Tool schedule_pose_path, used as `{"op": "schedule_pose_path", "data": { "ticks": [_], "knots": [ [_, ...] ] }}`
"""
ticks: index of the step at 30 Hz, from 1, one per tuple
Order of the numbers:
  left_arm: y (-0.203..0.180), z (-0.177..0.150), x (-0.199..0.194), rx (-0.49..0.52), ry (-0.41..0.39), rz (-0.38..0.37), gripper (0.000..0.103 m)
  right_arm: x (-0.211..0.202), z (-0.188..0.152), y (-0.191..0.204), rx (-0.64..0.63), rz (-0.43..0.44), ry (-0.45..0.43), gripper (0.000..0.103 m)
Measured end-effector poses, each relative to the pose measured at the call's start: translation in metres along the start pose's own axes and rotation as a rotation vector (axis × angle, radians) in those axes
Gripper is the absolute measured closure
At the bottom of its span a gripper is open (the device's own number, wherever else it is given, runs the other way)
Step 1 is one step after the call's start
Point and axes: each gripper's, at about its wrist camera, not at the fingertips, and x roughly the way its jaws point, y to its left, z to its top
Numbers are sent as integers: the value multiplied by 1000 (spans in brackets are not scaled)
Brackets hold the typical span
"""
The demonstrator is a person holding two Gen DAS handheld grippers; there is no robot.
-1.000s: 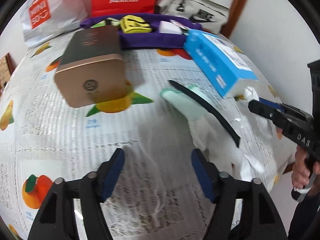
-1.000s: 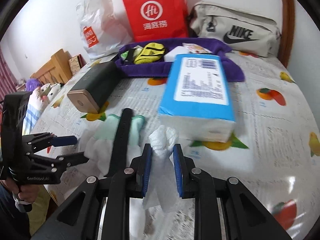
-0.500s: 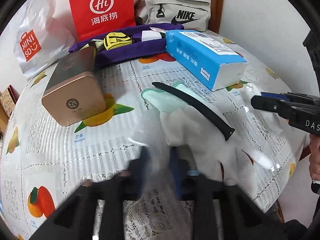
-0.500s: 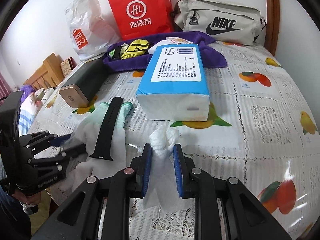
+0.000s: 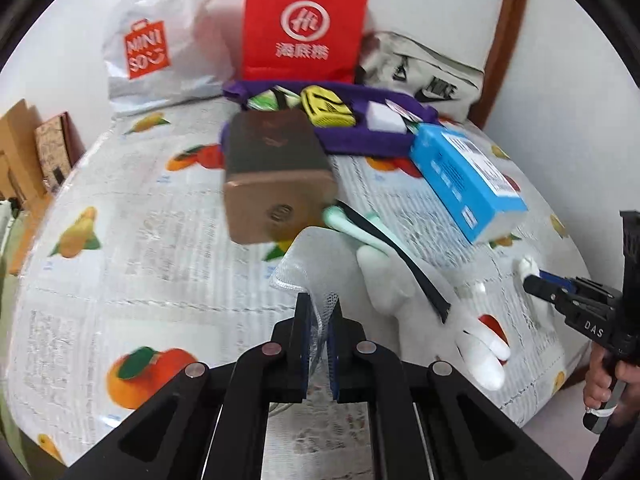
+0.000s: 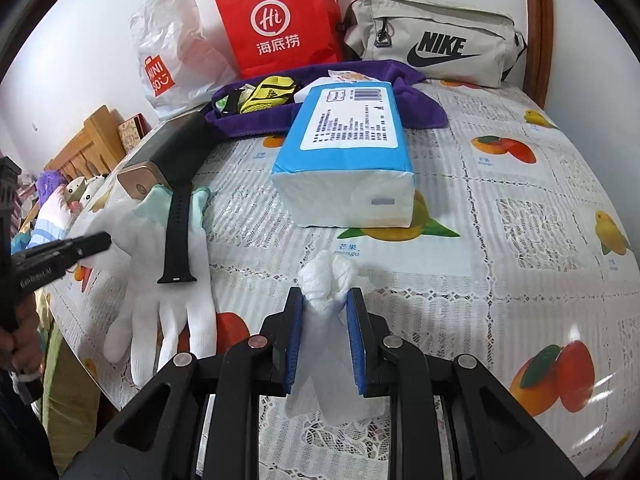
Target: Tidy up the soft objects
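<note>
My left gripper (image 5: 320,300) is closing tight, its pads pressed on a thin white mesh cloth (image 5: 312,256) that stands up from the table. Just right of it lies a white glove (image 5: 384,276) with a green cuff, and a black strap (image 5: 400,256) rests across it. My right gripper (image 6: 326,300) is shut on a crumpled white tissue (image 6: 326,280) held just above the tablecloth. In the right wrist view the glove (image 6: 176,292) and strap (image 6: 178,232) lie at the left, with the left gripper (image 6: 100,240) at the cloth's edge.
A gold-ended box (image 5: 272,176) and a blue tissue pack (image 5: 464,176) flank the glove. Behind them a purple towel (image 5: 360,140) holds small items. A red bag (image 6: 276,20), a white plastic bag (image 6: 172,48) and a grey pouch (image 6: 432,40) stand along the wall. The table edge is near.
The left gripper went from wide open to shut on the mesh cloth and lifted it off the table. The right gripper kept its hold on the tissue and barely moved.
</note>
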Motion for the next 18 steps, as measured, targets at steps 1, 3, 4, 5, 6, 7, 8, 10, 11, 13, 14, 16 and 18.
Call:
{"op": "schedule_pose_path", "data": {
  "ticks": [1, 3, 4, 5, 6, 7, 8, 10, 11, 13, 14, 16, 18],
  "knots": [
    [2, 1, -3, -8, -7, -4, 95, 0, 0, 0, -2, 0, -3, 81],
    [5, 2, -7, -18, -19, -4, 95, 0, 1, 0, -3, -11, -4, 81],
    [5, 3, -9, -18, -24, -1, 95, 1, 1, -1, 1, -14, -2, 81],
    [5, 5, -11, -19, -28, 2, 95, 0, 1, -2, 7, -13, -2, 81],
    [6, 6, -13, -25, -34, 3, 95, -1, 2, -3, 11, -13, -4, 81],
    [7, 9, -14, -31, -39, 1, 95, -2, 2, -4, 12, -14, -7, 81],
    [8, 10, -17, -38, -45, -1, 95, -3, 2, -5, 12, -20, -9, 81],
    [9, 12, -22, -46, -54, -5, 95, -5, 3, -6, 18, -23, -12, 81],
    [9, 14, -24, -48, -58, -4, 95, -6, 3, -7, 21, -21, -13, 81],
    [9, 17, -27, -53, -57, 0, 95, -9, 4, -8, 23, -24, -18, 81],
    [8, 18, -28, -53, -58, -1, 95, -11, 5, -7, 22, -24, -23, 81],
    [7, 21, -32, -49, -63, -5, 95, -14, 7, -7, 25, -23, -33, 81],
    [5, 22, -35, -45, -67, -6, 95, -18, 9, -6, 26, -21, -41, 81]
  ]
}}
